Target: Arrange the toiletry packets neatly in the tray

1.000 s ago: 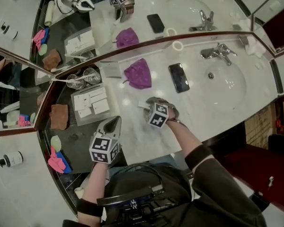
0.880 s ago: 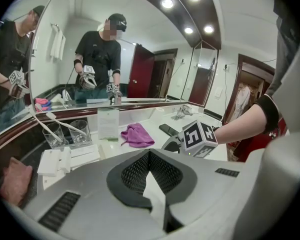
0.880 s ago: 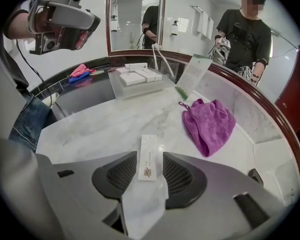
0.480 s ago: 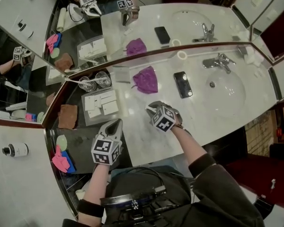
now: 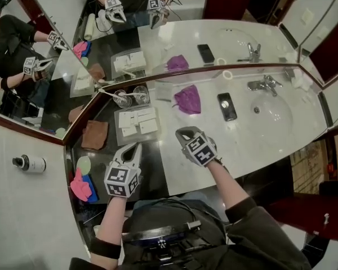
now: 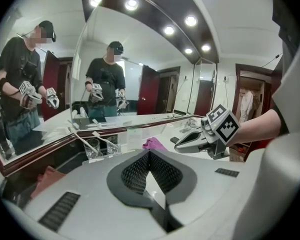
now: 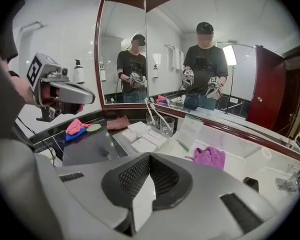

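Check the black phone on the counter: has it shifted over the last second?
No. The phone lies between the purple cloth and the sink basin, exactly as before; only the head camera shifted.

The head view looks steeply down from above the person onto the counter point(image 5: 253, 139) and the corner mirror point(image 5: 50, 66). The left gripper view and right gripper view sit low and close over the counter, side by side, facing the mirror. All three share the glasses point(image 5: 130, 97) and purple cloth point(image 5: 187, 99); head and right also share the tray point(image 5: 125, 138)
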The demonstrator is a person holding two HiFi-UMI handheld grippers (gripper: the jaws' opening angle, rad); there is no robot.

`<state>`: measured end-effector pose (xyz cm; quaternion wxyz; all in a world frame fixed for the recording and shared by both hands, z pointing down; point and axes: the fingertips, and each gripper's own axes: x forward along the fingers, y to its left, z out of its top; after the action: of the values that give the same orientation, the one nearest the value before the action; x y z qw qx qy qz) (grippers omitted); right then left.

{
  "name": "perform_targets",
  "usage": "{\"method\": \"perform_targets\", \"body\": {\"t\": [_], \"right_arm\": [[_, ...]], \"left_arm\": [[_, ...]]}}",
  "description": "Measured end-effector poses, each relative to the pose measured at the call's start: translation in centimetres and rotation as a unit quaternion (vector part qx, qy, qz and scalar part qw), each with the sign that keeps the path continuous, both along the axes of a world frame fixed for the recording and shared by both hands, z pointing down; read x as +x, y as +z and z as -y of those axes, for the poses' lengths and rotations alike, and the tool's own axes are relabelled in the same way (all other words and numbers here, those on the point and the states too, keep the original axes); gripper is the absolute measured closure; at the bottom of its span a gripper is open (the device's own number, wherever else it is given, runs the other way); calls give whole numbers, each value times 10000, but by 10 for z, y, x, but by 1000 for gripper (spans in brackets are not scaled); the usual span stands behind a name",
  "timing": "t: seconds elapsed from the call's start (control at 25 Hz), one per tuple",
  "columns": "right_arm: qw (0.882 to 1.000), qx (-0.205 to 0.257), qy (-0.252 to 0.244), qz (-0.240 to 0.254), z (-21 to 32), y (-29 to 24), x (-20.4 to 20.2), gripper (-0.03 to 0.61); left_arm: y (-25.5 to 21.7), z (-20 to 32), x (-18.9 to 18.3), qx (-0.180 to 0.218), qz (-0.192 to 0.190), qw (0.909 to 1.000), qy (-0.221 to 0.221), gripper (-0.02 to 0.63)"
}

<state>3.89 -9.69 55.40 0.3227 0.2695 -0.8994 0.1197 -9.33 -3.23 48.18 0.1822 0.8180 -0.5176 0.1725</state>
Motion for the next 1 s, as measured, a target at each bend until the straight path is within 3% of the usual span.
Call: {"method": "perform_targets", "body": {"t": [0.24,0.44,0.68,1.0], "right_arm": [[9991,-62,162,393,-33,-22,-42,563],[9981,-120,288,524,-55,-11,-61,562],[9978,-202,224,588,-72,-5,-81,561],[9984,-231,60,518,-78,-8,-88,561]], "left_arm": [[-15,-25,-55,181,13,9996,-219,614],[-13,-43,-92,170,45,9990,-399,614],[-16,-63,-108,252,155,9987,-423,614],[-12,-68,-111,141,-75,9979,-625,612]]}}
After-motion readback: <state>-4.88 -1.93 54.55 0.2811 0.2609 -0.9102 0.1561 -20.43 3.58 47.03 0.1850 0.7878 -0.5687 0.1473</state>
